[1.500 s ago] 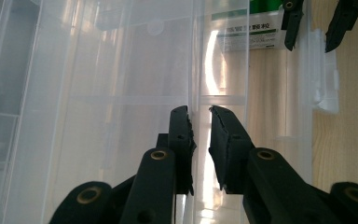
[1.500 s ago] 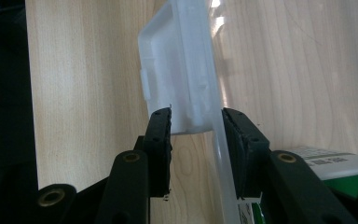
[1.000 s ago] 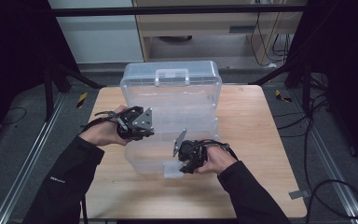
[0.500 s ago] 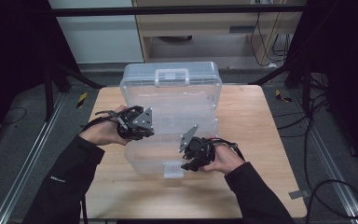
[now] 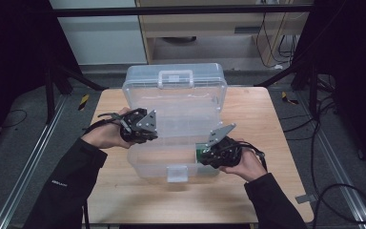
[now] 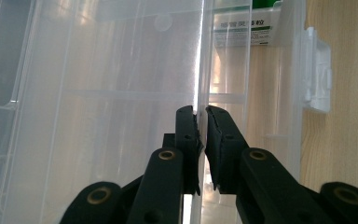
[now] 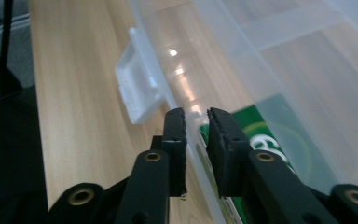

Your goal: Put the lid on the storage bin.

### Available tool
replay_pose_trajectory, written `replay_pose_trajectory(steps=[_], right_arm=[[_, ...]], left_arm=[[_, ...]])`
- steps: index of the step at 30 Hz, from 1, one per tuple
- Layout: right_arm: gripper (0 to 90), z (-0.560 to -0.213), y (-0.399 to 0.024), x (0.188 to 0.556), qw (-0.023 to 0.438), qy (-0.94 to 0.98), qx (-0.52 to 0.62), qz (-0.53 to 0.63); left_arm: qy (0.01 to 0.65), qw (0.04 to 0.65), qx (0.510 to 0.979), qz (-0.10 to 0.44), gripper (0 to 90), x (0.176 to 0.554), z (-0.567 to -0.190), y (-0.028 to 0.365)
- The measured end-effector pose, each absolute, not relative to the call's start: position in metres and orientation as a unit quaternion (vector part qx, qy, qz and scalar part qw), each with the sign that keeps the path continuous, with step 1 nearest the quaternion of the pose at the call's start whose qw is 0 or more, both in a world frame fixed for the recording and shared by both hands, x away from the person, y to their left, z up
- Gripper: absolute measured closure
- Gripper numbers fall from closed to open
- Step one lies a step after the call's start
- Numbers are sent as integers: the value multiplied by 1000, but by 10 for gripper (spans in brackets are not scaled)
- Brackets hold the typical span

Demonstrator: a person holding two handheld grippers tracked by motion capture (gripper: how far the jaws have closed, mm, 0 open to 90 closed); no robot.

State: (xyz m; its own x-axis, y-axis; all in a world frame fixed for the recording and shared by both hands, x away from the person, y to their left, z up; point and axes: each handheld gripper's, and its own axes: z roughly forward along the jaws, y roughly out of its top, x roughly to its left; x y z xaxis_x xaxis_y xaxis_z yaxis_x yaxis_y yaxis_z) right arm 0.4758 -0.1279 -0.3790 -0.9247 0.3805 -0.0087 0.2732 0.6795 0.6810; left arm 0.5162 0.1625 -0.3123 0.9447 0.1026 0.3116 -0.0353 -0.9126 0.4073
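A clear plastic box [image 5: 145,164] stands on the wooden table [image 5: 267,124] with its handled lid [image 5: 176,90] raised at the back. My left gripper [image 5: 151,132] is at the box's left side; in the left gripper view it [image 6: 201,122] is shut on a thin clear wall [image 6: 200,56]. My right gripper [image 5: 204,157] is at the front right corner; its jaws [image 7: 196,122] straddle and pinch the front wall's rim [image 7: 154,51]. A green pack [image 7: 265,135] lies inside the box by that corner [image 5: 198,150], and its white label [image 6: 242,30] is seen through the plastic.
The box's front latch [image 5: 177,173] hangs at the middle of the front wall [image 7: 137,88], also seen at the right of the left gripper view [image 6: 318,70]. Bare table lies right of and in front of the box. Metal rails and cables run along the floor [image 5: 333,191].
My right gripper has slid right along the front wall, from near the latch to the front right corner. The left gripper and the box have stayed put.
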Motion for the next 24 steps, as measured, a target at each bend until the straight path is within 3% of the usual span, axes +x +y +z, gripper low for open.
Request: replay_pose_trajectory(steps=[10, 24], right_arm=[[894, -373, -168, 468, 93, 876, 220, 418], [900, -345, -188, 472, 119, 806, 251, 523]], left_arm=[[-1, 207, 963, 174, 823, 519, -311, 160], [14, 201, 967, 158, 816, 515, -313, 159]])
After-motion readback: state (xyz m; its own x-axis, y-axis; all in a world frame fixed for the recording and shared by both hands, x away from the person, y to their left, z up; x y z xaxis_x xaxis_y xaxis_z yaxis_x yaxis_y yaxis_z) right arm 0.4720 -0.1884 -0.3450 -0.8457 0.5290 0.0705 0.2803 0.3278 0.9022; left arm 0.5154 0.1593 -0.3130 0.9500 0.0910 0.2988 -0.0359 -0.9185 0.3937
